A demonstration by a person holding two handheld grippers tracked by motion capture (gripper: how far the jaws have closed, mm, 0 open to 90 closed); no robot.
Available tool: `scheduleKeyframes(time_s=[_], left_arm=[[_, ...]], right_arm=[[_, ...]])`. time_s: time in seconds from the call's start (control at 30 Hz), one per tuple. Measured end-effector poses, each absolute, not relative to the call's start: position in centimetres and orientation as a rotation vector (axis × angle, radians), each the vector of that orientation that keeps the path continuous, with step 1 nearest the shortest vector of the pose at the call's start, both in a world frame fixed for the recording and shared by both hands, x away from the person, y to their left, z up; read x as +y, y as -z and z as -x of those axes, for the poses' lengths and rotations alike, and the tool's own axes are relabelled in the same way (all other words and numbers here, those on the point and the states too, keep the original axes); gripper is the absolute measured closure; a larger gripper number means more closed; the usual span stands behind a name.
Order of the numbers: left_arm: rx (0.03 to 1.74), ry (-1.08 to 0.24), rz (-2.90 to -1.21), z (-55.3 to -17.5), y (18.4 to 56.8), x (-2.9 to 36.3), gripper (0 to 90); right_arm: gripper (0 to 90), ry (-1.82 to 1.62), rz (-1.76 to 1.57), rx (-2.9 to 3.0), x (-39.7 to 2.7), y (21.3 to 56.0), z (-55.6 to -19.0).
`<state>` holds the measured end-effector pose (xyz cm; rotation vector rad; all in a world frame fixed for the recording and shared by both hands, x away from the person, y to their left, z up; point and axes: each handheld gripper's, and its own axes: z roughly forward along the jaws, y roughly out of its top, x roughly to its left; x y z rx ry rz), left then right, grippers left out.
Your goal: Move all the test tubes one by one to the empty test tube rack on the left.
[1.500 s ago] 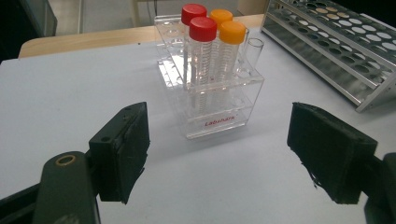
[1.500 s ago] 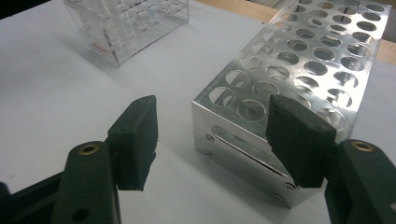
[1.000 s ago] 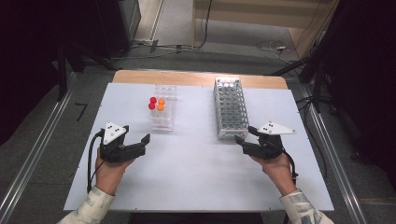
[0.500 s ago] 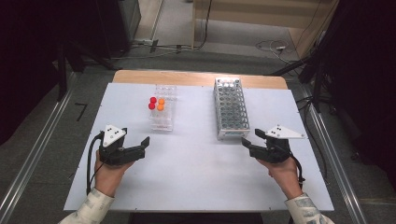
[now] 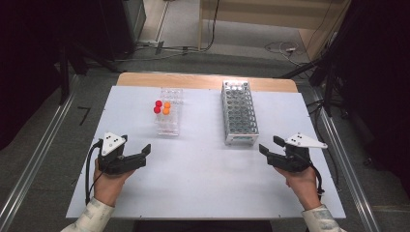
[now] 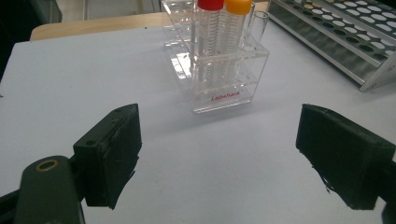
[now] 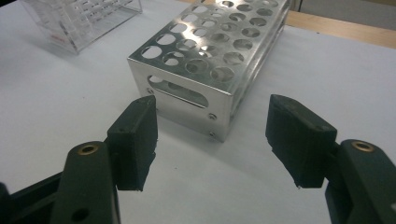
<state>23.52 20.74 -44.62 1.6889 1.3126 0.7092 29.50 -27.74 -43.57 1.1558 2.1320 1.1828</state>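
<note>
Left gripper (image 5: 143, 153) sat low on the white surface (image 5: 203, 179), jaws spread wide, nothing between the pads. It had just opened a little further, still empty. In the left gripper view the pads (image 6: 114, 154) framed bare surface, and the clear tube rack (image 6: 219, 60) stood straight ahead of them, apart from the tips.

Clear tube rack (image 5: 168, 115): transparent, long axis running away from me, near the far-left middle of the surface. Two red-capped tubes (image 5: 157, 106) and two orange-capped tubes (image 5: 166, 107) stood upright in its middle rows. From the left gripper the rack lay forward and slightly to the right.

Metal rack (image 5: 239, 112): perforated, apparently empty, long axis also running away from me, well apart from the clear rack on its right.

Right gripper (image 5: 267, 146) rested near the metal rack's near end, jaws wide, holding nothing. In the right gripper view the rack's near corner (image 7: 219, 100) stood just beyond the pads, not touched.

Judgement: the left gripper is the nearer one to the capped tubes; any pick would go forward from it, down onto an upright tube.
</note>
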Motion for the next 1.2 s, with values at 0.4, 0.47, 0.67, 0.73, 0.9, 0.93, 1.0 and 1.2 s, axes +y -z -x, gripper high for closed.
scheduleKeyframes(time_s=[0.4, 0.47, 0.67, 0.73, 0.9, 0.93, 1.0, 1.2], left_arm=[[1.345, -0.733, -1.667, -22.7, 45.0, 22.1, 15.1], [1.358, -0.741, -1.655, -22.6, 45.0, 22.4, 15.1], [1.402, -0.768, -1.643, -22.3, 45.6, 23.7, 15.1], [1.414, -0.776, -1.640, -22.2, 45.7, 24.2, 15.1], [1.452, -0.798, -1.618, -22.0, 46.2, 25.3, 15.1], [1.459, -0.802, -1.614, -22.1, 46.3, 25.5, 15.1], [1.481, -0.795, -1.610, -22.2, 46.7, 25.9, 15.1], [1.524, -0.775, -1.617, -22.4, 47.7, 26.7, 14.3]], right_arm=[[32.2, -1.143, -1.204, 2.081, -30.2, 43.8, -28.8], [32.0, -1.132, -1.216, 2.070, -30.8, 43.9, -28.7], [31.0, -1.103, -1.287, 2.014, -33.1, 44.2, -28.4], [31.0, -1.092, -1.315, 1.992, -33.9, 44.4, -28.3], [30.5, -1.014, -1.367, 1.937, -35.8, 45.2, -28.3], [30.5, -0.994, -1.390, 1.922, -36.2, 45.5, -28.3], [30.1, -0.977, -1.434, 1.901, -37.0, 46.0, -28.6], [27.2, -0.957, -1.503, 1.862, -38.1, 46.8, -28.5]])
